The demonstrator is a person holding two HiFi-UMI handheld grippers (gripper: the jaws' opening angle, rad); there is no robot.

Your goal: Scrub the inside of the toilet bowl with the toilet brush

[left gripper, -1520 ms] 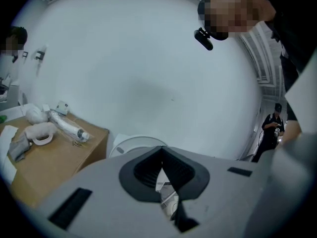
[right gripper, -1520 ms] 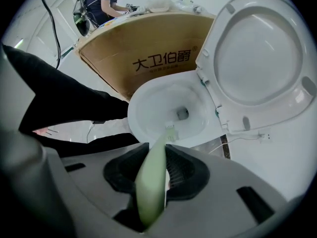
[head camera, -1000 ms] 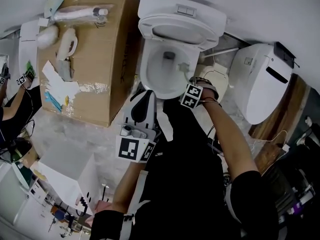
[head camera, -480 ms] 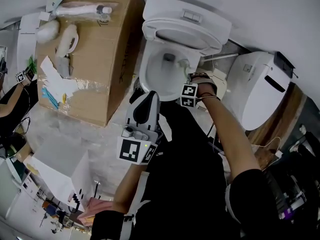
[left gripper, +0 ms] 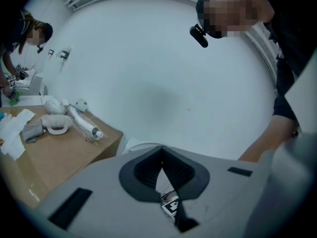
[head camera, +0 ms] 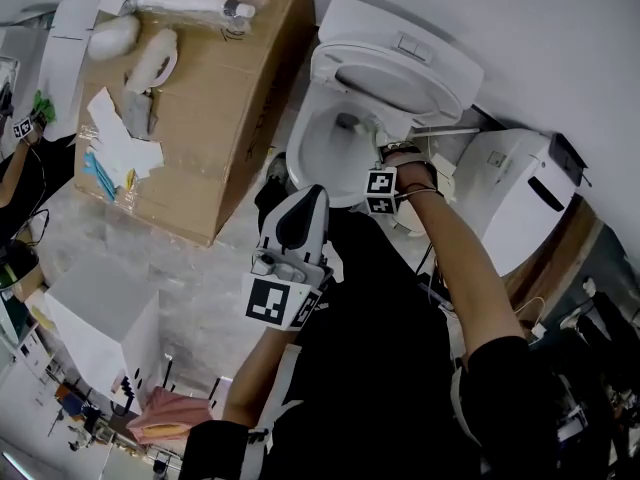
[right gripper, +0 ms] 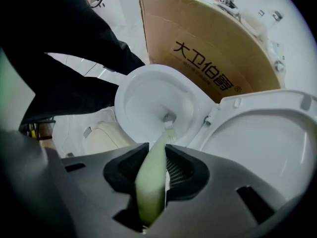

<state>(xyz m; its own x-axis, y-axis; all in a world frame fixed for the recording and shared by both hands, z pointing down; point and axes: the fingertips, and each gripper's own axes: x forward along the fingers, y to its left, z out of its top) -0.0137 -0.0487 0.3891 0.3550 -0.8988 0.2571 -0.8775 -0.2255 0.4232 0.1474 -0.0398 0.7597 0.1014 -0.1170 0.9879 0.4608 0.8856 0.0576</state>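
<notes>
The white toilet bowl (head camera: 305, 158) stands open below me, its seat and lid (head camera: 400, 73) raised. My right gripper (head camera: 379, 174) hovers over the bowl's right rim, shut on the pale green handle of the toilet brush (right gripper: 152, 175). The brush head (right gripper: 169, 126) reaches down inside the bowl (right gripper: 143, 95), near the bottom outlet. In the head view only a pale bit of the brush (head camera: 364, 125) shows in the bowl. My left gripper (head camera: 303, 200) is held in front of the bowl, jaws shut with nothing between them (left gripper: 161, 155), facing the white wall.
A large cardboard box (head camera: 215, 108) stands left of the toilet with cleaning bottles and rags (head camera: 150, 63) on top. A second white toilet unit (head camera: 515, 198) lies to the right. Another person (left gripper: 25, 38) works at the far left.
The brush head has shifted toward the back right of the bowl. My left gripper has come up closer to the bowl's front. The head view has swung left, sliding everything rightward.
</notes>
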